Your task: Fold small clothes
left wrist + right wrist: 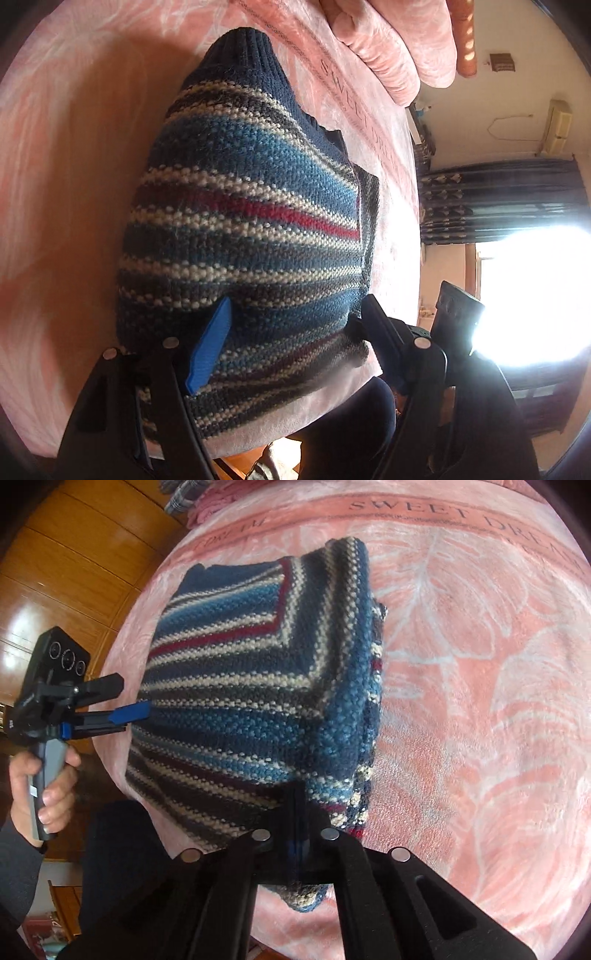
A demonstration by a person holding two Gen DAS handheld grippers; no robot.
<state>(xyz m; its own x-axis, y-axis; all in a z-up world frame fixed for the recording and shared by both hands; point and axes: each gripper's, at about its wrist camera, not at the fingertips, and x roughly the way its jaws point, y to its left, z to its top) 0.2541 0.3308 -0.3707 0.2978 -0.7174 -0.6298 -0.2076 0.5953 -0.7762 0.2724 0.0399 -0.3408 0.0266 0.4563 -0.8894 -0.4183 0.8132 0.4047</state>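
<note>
Sweater [258, 686], knitted, with stripes of blue, white, grey and dark red, lying on the pink blanket [461, 701] of the bed, near the edge of the bed on the person's side. Partly folded: on its right side a thick layer turned over onto the body, so that the stripes meet at an angle. Dark blue ribbed hem at the far end in the left wrist view, toward the printed words "SWEET DREAM" on the blanket.

Right tool [295, 808] at the near right corner of the sweater, fingers pressed together on the knitted fold there, with the cloth bunched and a little raised around them. More of the same corner hanging just below the tool, over the blanket.

Left tool [123, 701] at the left edge of the sweater, held by the left hand [44, 786] around a grey handle, with a dark sleeve [18, 864] at the wrist. Fingers clearly apart: blue fingertip [210, 350] resting on the knit, black fingertip [373, 321] at the sweater's edge. Not possible to tell whether any cloth lies between them.

Beyond the bed: shiny wooden floor [74, 572], rolled pink quilt [388, 48] at the far end, dark patterned curtain [498, 199] beside a very bright window [535, 295].
</note>
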